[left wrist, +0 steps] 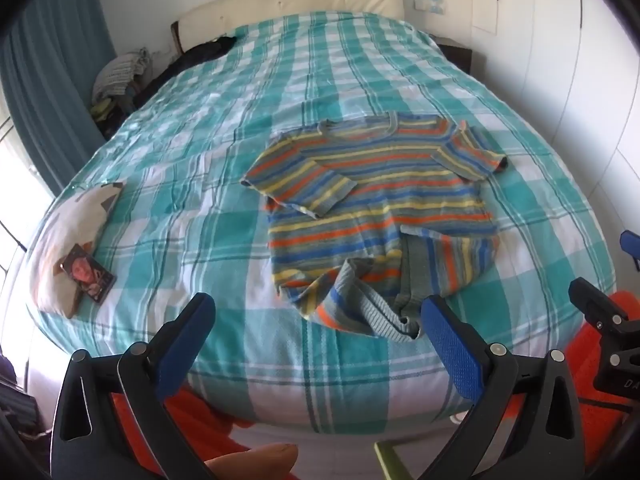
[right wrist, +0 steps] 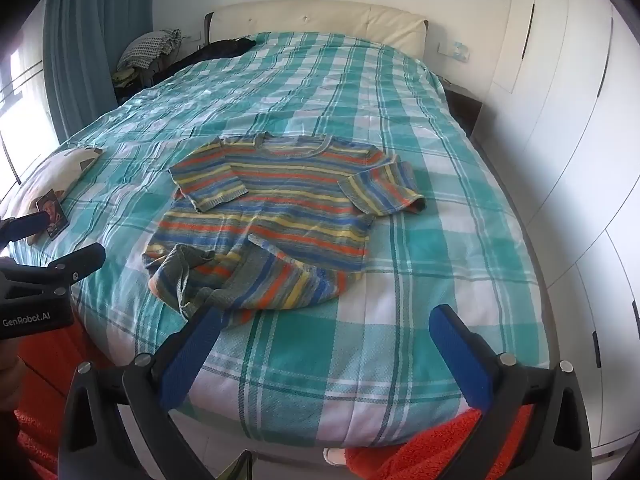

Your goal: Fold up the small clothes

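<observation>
A small striped knit sweater in orange, blue, yellow and grey lies face up on the checked bed cover, neck toward the headboard. Its left sleeve is folded over the chest, and its hem is rumpled and turned up at the near edge. It also shows in the right wrist view. My left gripper is open and empty, hovering above the near bed edge just short of the hem. My right gripper is open and empty, just in front of the hem.
A cushion with a photo card lies at the bed's left near corner. Dark clothing lies near the headboard. White wardrobes stand on the right. An orange rug lies on the floor below.
</observation>
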